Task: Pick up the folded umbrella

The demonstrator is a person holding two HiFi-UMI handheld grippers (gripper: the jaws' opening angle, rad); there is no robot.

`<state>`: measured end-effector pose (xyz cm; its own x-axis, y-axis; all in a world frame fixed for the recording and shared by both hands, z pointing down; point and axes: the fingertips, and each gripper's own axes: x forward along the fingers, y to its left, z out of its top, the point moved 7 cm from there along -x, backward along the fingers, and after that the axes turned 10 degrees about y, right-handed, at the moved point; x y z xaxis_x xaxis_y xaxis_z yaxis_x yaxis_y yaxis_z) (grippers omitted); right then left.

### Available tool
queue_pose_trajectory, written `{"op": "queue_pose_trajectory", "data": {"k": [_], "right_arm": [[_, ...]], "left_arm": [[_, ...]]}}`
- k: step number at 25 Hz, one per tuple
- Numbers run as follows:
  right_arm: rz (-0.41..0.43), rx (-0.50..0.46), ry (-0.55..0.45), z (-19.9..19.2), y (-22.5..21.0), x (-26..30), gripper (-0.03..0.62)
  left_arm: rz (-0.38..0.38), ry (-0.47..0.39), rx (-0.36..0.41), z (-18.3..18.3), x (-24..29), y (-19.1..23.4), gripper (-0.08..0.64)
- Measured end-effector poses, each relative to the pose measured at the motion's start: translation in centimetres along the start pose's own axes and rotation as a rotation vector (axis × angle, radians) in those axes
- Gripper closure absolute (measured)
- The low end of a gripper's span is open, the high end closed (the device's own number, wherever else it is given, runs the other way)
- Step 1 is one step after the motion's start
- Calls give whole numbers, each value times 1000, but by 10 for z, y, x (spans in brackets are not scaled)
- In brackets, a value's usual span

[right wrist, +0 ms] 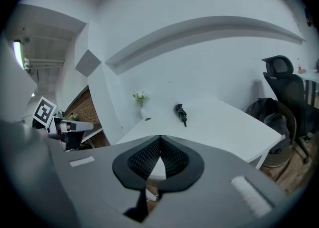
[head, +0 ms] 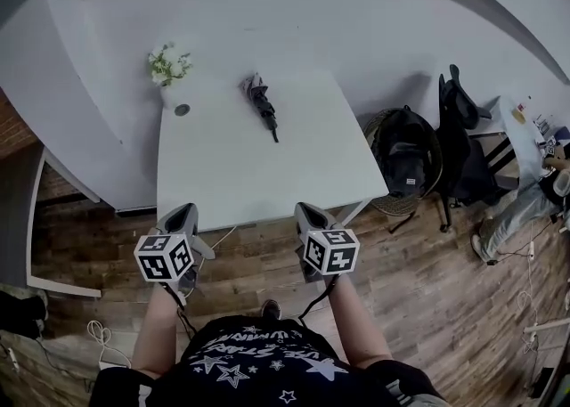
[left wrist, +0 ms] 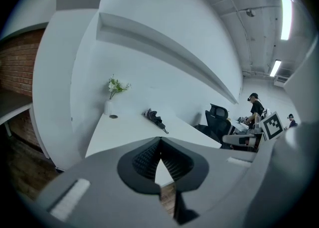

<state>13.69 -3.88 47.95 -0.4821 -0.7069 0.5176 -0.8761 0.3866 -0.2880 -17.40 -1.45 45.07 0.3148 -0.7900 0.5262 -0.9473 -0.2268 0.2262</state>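
Left tool [head: 184,211] and right tool [head: 305,209] hang side by side over the wooden floor [head: 258,263], just short of the near edge of the white tabletop [head: 267,178]. Each tool has its two jaws pressed together, tip to tip, and neither one holds a thing. Well ahead of them, near the far side of the tabletop, the dark folded umbrella [head: 261,102] lies flat. White flowers [head: 169,63] stand ahead of the left tool, beside the umbrella. A black chair [head: 459,111] stands off to the right of the right tool.
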Motion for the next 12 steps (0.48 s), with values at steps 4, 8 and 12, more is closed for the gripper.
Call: {"op": "queue_pose_trajectory", "data": {"k": [4, 8, 12], "right_arm": [[12, -10, 11, 6, -19, 4, 575], [25, 12, 9, 11, -29, 6, 575], [23, 25, 2, 18, -36, 11, 575]], "left_arm": [[21, -29, -38, 11, 7, -7, 557], [25, -18, -48, 12, 13, -15, 557], [18, 1, -48, 17, 28, -16, 557]]}}
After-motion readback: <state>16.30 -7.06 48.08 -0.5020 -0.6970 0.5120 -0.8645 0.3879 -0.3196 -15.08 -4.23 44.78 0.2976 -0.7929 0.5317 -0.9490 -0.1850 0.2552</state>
